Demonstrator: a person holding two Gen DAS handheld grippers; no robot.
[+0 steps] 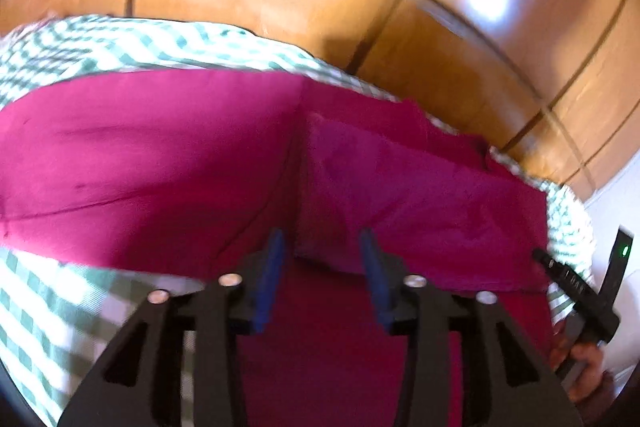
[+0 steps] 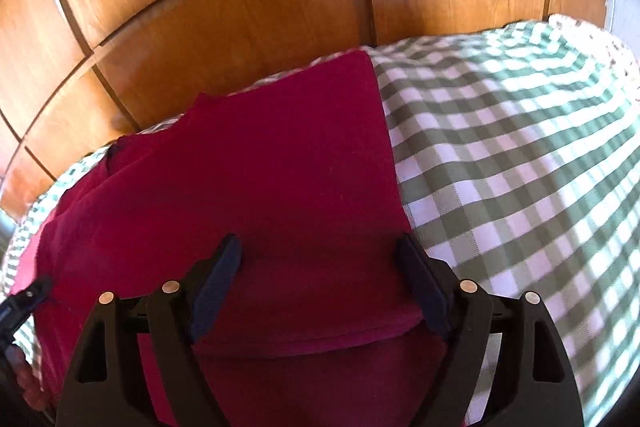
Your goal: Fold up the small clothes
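While spread flat on the checked cloth [image 2: 520, 155] before wooden panels [image 2: 240, 7]: crimson garment [image 2: 260, 167], partly folded. Left gripper [image 1: 322, 259] and right gripper [image 2: 320, 275] both agape, empty, hovering over near hem. Next, probably: pinch hem, carry forward evenly.

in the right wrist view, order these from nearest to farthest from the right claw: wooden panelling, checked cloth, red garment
1. The red garment, directly under and between the open fingers of the right claw.
2. The checked cloth, spread beside the garment to the claw's right.
3. The wooden panelling, beyond the far edge of both fabrics, at the top of the view.
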